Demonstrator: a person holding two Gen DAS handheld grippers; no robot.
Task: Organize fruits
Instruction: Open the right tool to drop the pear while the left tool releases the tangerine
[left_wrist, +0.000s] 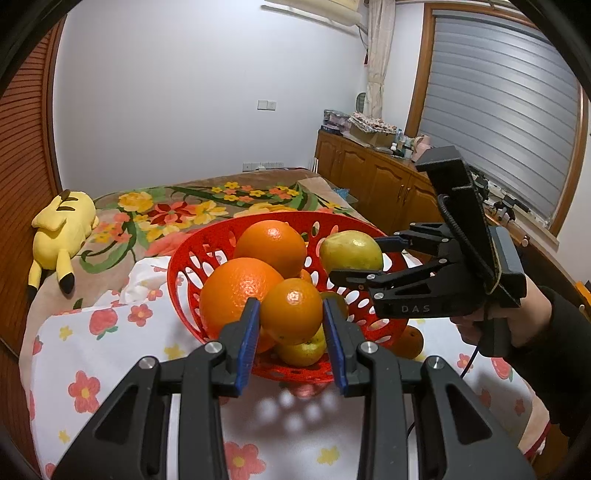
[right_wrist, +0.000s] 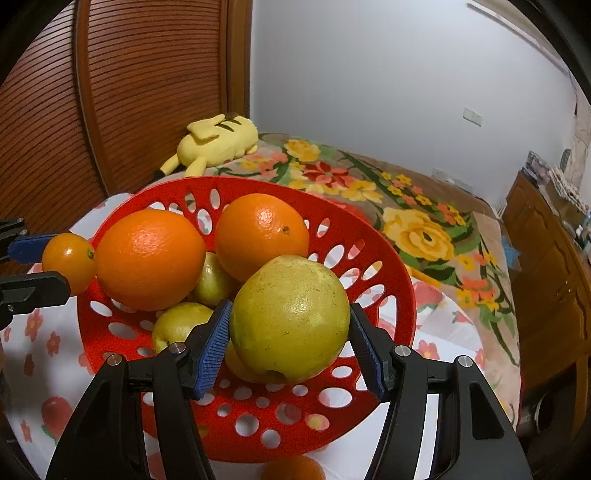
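A red perforated basket (left_wrist: 184, 273) (right_wrist: 399, 291) stands on a floral cloth and holds two big oranges (left_wrist: 271, 245) (right_wrist: 147, 258) and several yellow-green fruits. My left gripper (left_wrist: 291, 325) is shut on a small orange (left_wrist: 291, 310), held over the basket's near rim; it also shows in the right wrist view (right_wrist: 68, 260). My right gripper (right_wrist: 290, 347) is shut on a yellow-green pear (right_wrist: 291, 317), held above the basket's right side; it shows in the left wrist view (left_wrist: 351, 251). Another orange (left_wrist: 412, 341) (right_wrist: 291, 470) lies on the cloth beside the basket.
A yellow plush toy (left_wrist: 62, 225) (right_wrist: 218, 142) lies on the flowered blanket behind the basket. A wooden sliding door (right_wrist: 110, 92) is at the left. A wooden cabinet (left_wrist: 376, 184) with clutter stands under the window at the right.
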